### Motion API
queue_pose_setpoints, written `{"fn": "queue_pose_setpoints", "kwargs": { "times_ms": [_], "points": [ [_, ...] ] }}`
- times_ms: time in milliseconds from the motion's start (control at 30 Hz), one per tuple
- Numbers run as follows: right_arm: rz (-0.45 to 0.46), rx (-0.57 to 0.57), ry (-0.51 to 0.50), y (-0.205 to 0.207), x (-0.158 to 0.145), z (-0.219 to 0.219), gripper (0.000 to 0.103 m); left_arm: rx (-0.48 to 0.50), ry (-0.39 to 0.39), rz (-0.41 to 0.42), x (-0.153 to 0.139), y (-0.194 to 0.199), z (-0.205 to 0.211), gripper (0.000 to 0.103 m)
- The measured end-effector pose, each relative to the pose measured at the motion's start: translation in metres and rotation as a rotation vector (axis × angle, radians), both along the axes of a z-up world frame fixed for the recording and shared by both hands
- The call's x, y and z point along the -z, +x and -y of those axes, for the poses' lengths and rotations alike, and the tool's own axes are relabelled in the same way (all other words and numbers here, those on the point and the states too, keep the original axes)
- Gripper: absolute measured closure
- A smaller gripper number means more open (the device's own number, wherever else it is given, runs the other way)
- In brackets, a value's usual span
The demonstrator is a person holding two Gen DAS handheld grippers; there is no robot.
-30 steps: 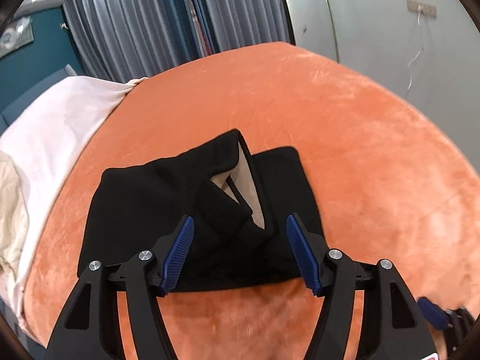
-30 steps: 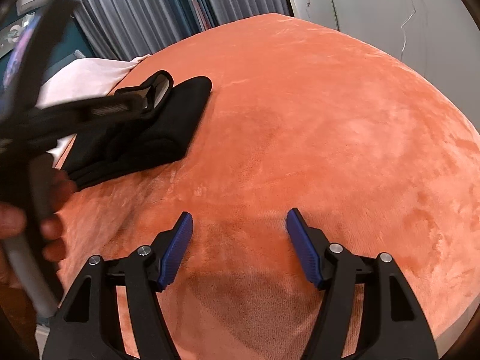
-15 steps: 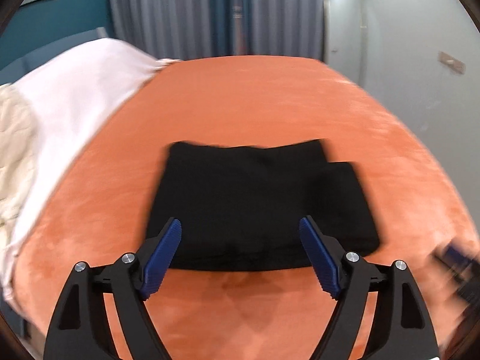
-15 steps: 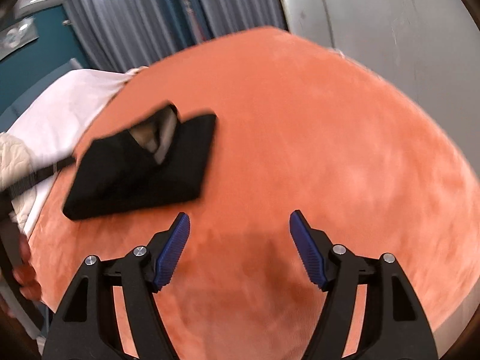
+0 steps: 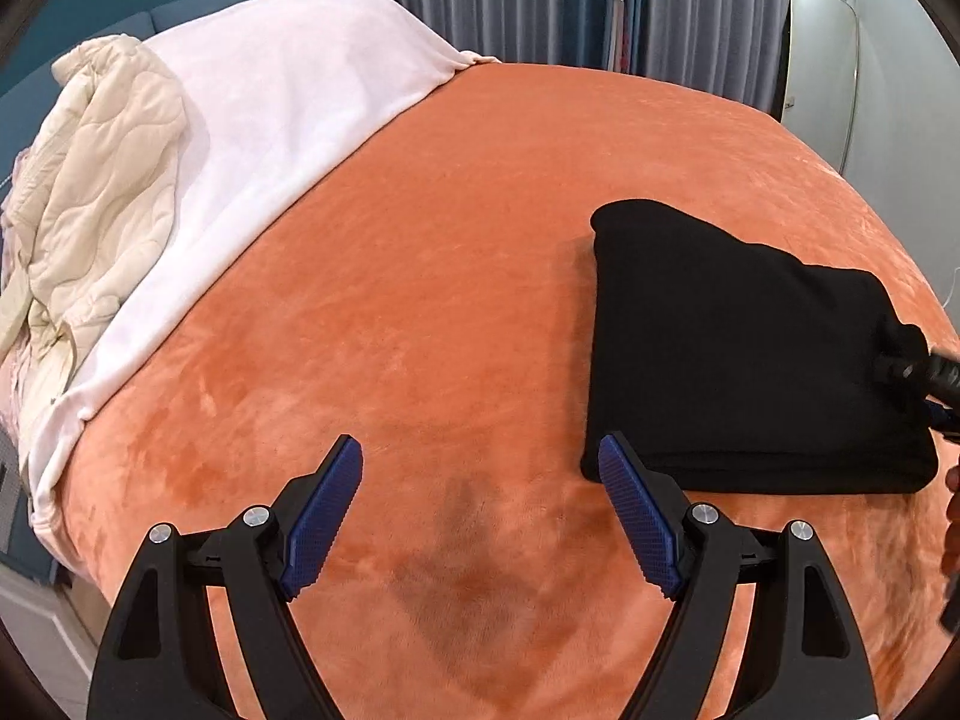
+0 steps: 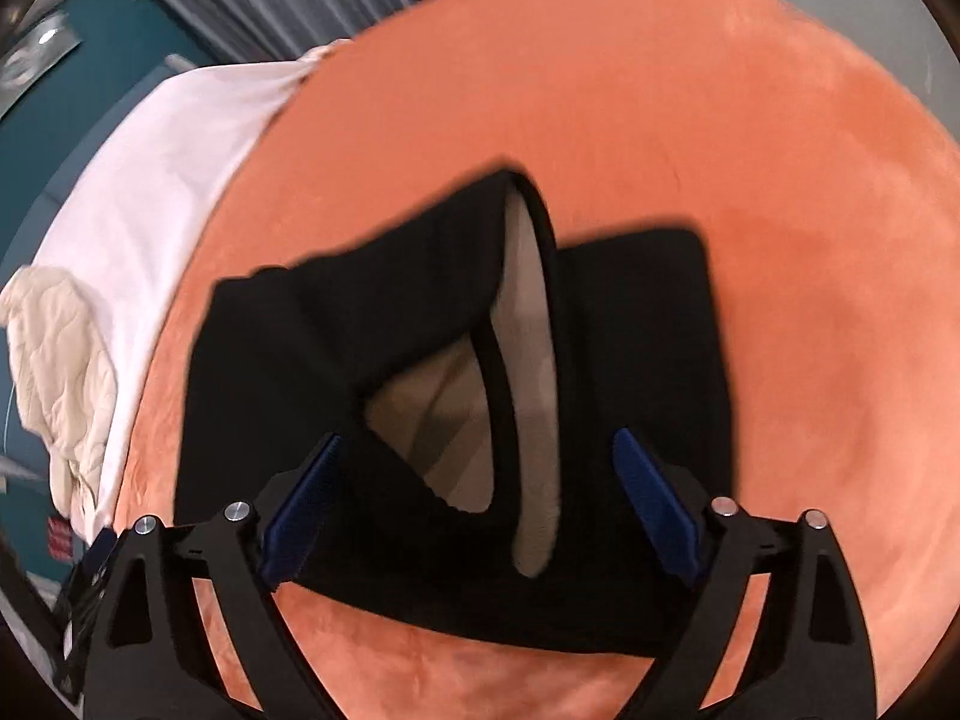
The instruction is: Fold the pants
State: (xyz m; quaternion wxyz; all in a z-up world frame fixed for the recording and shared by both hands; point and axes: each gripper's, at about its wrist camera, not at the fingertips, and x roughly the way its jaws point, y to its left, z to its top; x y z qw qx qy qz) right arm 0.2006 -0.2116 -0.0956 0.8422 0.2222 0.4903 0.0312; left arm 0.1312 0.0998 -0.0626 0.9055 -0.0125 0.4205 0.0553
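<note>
the left gripper (image 5: 480, 516) hangs with its jaws spread wide and released, nothing between the blue pads (image 5: 324, 516) but bare orange blanket (image 5: 420, 276); the right-hand pad just overlaps the lower left corner of the folded black pants (image 5: 744, 360) in the picture, and whether it touches the cloth cannot be told. the right gripper (image 6: 480, 510) has its jaws opening, wide apart, with the pants (image 6: 372, 324) lying between and beneath them at the centre of the frame; the pads do not appear to press the fabric, though blur makes contact hard to judge.

the left wrist view shows the pants as a neat dark bundle at the right of the frame, resting on the blanket, its outer side smooth. only the right wrist view shows the gaping waistband with its pale lining (image 6: 528, 324) turned up toward the camera. the left view alone gives a sharp look at the white sheet (image 5: 270, 120) and the cream quilted cover (image 5: 102, 168) at upper left, and grey curtains (image 5: 540, 0) along the top.

at the right edge of the left view a black part of the other tool (image 5: 924, 372) is cut off by the frame, covering the bundle's far corner. the right view is smeared throughout, and the lower left corner holds dark shapes that cannot be made out.
</note>
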Motion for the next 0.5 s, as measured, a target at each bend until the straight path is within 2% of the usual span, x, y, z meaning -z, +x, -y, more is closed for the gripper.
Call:
{"fn": "queue_pose_setpoints", "kwargs": {
  "times_ms": [33,67,100,133,233,267,300,333,367,400,467,500],
  "points": [
    [0.031,-0.008,-0.036,-0.003,0.0,-0.005,0.056,0.004,-0.003,-0.003,0.001,0.002,0.001,0.025],
    [0.047,-0.037,-0.017,-0.005,0.001,-0.008,0.074,0.01,-0.006,-0.007,0.002,0.003,0.002,0.025],
    [0.052,-0.025,0.057,-0.009,0.0,-0.002,0.084,0.016,-0.01,-0.009,0.002,0.005,0.002,0.025],
    [0.078,-0.007,0.119,-0.015,-0.006,0.005,0.087,0.025,-0.02,-0.009,0.002,0.006,0.003,0.025],
    [0.2,0.032,0.157,-0.05,-0.035,0.025,0.087,0.04,-0.032,0.007,0.0,0.012,0.004,0.025],
    [0.204,0.044,0.135,-0.054,-0.032,0.029,0.086,0.046,-0.034,0.004,0.001,0.015,0.007,0.025],
    [0.169,0.048,0.091,-0.053,-0.018,0.031,0.084,0.05,-0.039,-0.003,0.002,0.016,0.009,0.025],
    [0.069,0.028,0.067,-0.046,0.012,0.035,0.082,0.064,-0.055,-0.012,0.004,0.019,0.012,0.025],
    [0.075,0.038,0.117,-0.047,0.024,0.039,0.082,0.072,-0.066,-0.021,0.005,0.021,0.013,0.025],
    [0.114,0.052,0.179,-0.053,0.024,0.045,0.079,0.076,-0.073,-0.029,0.006,0.022,0.014,0.025],
    [0.125,0.064,0.241,-0.056,0.018,0.051,0.069,0.085,-0.087,-0.033,0.005,0.021,0.016,0.025],
    [0.13,0.057,0.249,-0.056,0.016,0.05,0.057,0.085,-0.086,-0.031,0.005,0.021,0.017,0.024]
  ]
}}
